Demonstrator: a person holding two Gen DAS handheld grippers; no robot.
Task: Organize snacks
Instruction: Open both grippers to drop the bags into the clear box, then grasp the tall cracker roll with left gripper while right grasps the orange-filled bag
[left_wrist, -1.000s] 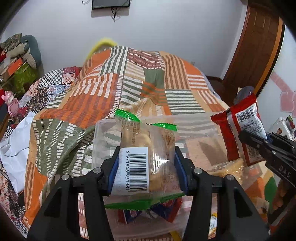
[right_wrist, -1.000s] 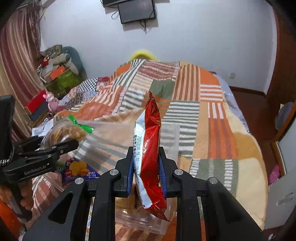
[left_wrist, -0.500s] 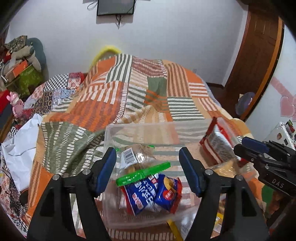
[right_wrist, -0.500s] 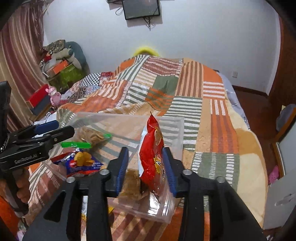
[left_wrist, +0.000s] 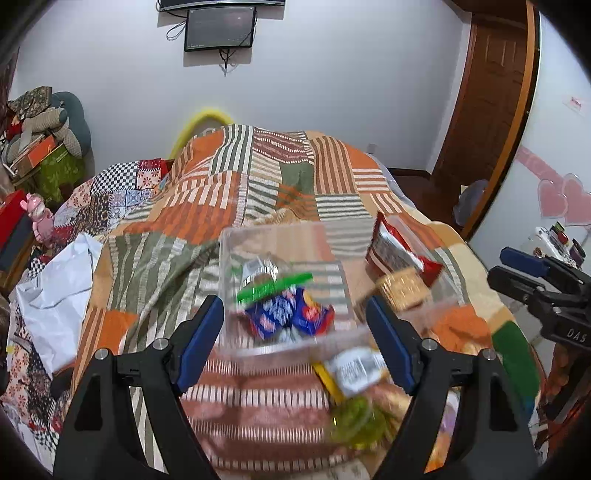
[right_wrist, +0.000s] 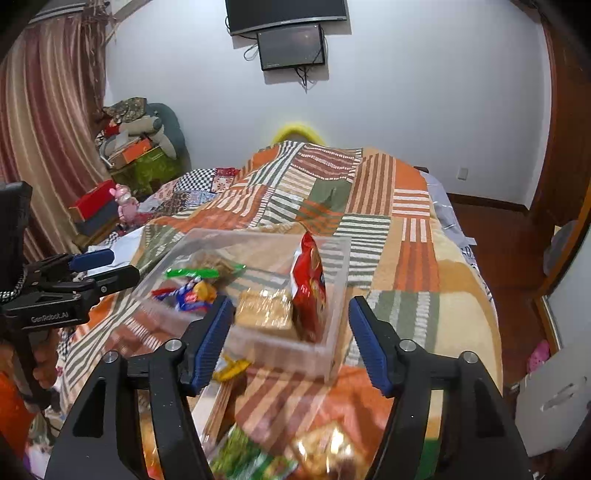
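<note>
Two grippers, both spread wide, nothing held. Left gripper (left_wrist: 295, 332) just short of clear bin (left_wrist: 236, 280) on striped quilt (left_wrist: 155, 266); right gripper (right_wrist: 291, 334) likewise at bin's near wall (right_wrist: 280, 347). Ahead of left gripper, inside bin: blue packet (left_wrist: 291, 314) under green-sealed bag (left_wrist: 275, 286). Ahead of right gripper, inside bin: red packet (right_wrist: 308, 284) standing on edge against far-right wall, golden cracker pack (right_wrist: 264, 308) flat beside it, touching. Below and nearer than both grippers, outside bin: loose snacks, blurred — yellow-green packet (left_wrist: 354, 417), white-labelled bag (left_wrist: 354, 369), gold wrapper (right_wrist: 325, 450). Step in hand, by judgement: reach back for next loose snack. Advice: drop low over heap, single out one packet, pinch by flat middle not crinkly seam, lift clear before swinging forward over bin rim. Red packet looks tippy; place neighbours without nudging.
</note>
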